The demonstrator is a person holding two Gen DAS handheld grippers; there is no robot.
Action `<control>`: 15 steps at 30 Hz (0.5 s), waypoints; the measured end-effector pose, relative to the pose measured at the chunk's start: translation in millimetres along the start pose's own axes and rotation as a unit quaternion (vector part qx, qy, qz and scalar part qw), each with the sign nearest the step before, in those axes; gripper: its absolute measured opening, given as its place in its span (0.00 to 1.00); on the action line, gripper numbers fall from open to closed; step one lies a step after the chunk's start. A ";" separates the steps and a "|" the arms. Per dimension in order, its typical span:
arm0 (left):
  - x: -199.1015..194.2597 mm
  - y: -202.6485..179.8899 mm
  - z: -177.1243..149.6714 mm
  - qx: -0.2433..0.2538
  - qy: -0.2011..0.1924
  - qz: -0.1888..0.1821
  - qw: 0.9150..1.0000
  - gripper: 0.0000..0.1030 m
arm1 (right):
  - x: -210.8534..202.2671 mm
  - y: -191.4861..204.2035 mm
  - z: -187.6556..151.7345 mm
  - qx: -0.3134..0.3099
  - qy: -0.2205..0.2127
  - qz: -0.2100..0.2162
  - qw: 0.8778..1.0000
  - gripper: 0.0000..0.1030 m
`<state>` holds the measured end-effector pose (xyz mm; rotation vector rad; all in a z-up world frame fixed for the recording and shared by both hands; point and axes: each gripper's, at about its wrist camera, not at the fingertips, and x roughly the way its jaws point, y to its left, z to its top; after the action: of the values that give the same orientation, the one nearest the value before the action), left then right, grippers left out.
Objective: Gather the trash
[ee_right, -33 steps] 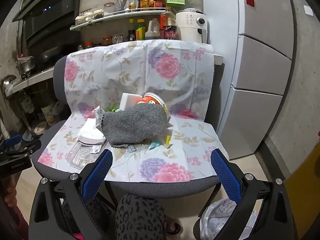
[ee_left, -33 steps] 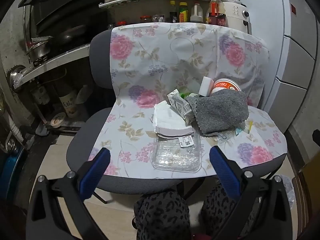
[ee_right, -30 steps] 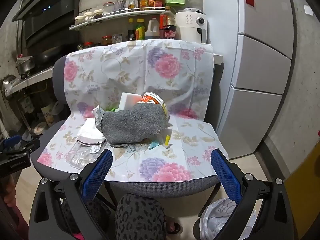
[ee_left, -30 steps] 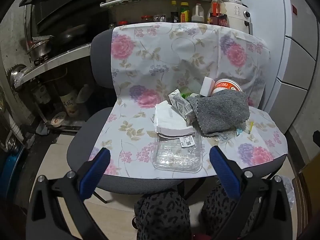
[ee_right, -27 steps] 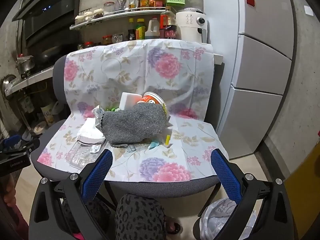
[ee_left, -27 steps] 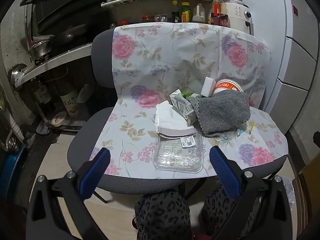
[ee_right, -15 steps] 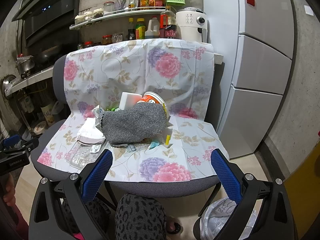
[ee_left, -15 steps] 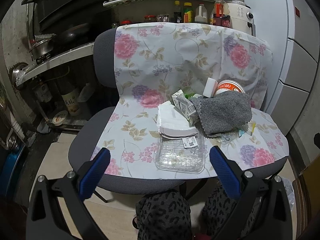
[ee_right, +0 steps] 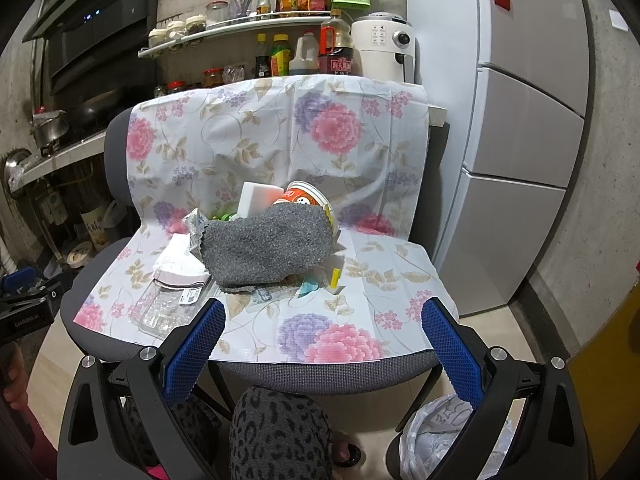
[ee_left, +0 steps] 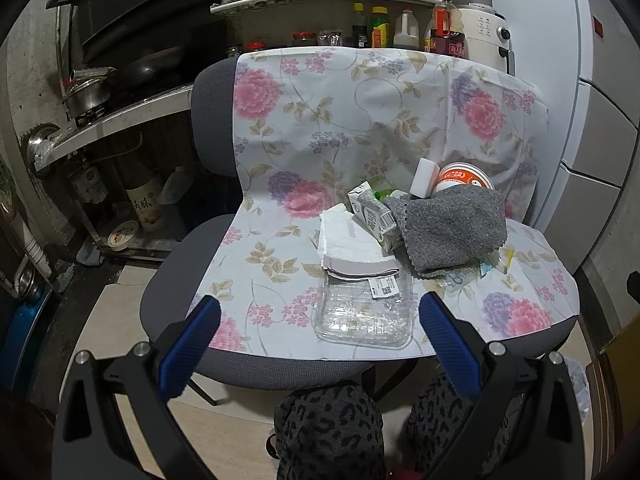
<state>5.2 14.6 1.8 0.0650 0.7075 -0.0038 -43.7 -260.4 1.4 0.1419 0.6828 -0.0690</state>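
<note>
Trash lies on a chair seat covered by a floral cloth [ee_left: 280,256]. A clear plastic tray [ee_left: 362,312] sits near the seat's front edge, with folded white paper [ee_left: 348,244] behind it. A crushed milk carton [ee_left: 372,216], a white block [ee_left: 424,178] and an orange-lidded cup [ee_left: 460,176] stand further back. A grey cloth [ee_left: 452,228] drapes over the cup. Small yellow and blue scraps [ee_right: 324,284] lie right of it. My left gripper [ee_left: 318,338] is open, just short of the tray. My right gripper [ee_right: 323,334] is open over the seat's front edge.
A bin lined with a white bag [ee_right: 444,436] stands on the floor at the lower right. A person's patterned knees [ee_right: 280,436] are below the seat. A fridge [ee_right: 520,140] is to the right; shelves with bottles [ee_right: 304,56] and a stove counter [ee_left: 120,112] lie behind.
The left gripper has drifted slightly left, so the chair and trash sit a little further right in its view. The right gripper has barely moved.
</note>
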 end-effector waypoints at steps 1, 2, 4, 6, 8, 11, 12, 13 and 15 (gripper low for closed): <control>0.0 0.1 0.0 0.000 0.000 0.000 1.000 0.94 | -1.4 0.3 0.7 0.001 -0.001 0.000 1.000 0.94; -0.1 0.4 0.0 0.000 0.000 0.000 1.000 0.94 | -0.9 0.0 0.3 0.001 0.000 0.000 1.000 0.94; 0.0 -0.1 -0.1 0.001 0.000 0.000 1.000 0.94 | -1.5 0.4 0.8 0.001 -0.001 -0.001 1.000 0.94; -0.1 2.4 0.8 -0.001 -0.001 0.000 1.000 0.94 | -0.8 1.4 0.7 0.001 -0.001 -0.001 1.000 0.94; -0.1 1.9 1.1 -0.001 -0.001 0.001 1.000 0.94 | 0.4 1.2 -0.3 0.001 0.000 -0.001 1.000 0.94; -0.1 1.6 1.1 0.000 0.000 0.000 1.000 0.94 | 0.3 1.4 0.0 0.001 0.000 -0.001 1.000 0.94; -0.2 1.6 0.9 0.000 0.000 0.000 1.000 0.94 | 0.7 1.2 -0.4 0.001 0.000 -0.001 1.000 0.94; -0.2 1.9 1.0 0.000 -0.001 0.000 1.000 0.94 | -0.5 1.3 0.4 0.001 0.000 -0.001 1.000 0.94; -0.1 2.5 1.5 0.000 -0.001 0.001 1.000 0.94 | 0.7 1.3 -0.7 0.002 -0.001 -0.001 1.000 0.94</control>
<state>6.2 16.9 3.1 0.0660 0.7058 -0.0018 -43.5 -259.0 0.5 0.1441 0.6816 -0.0722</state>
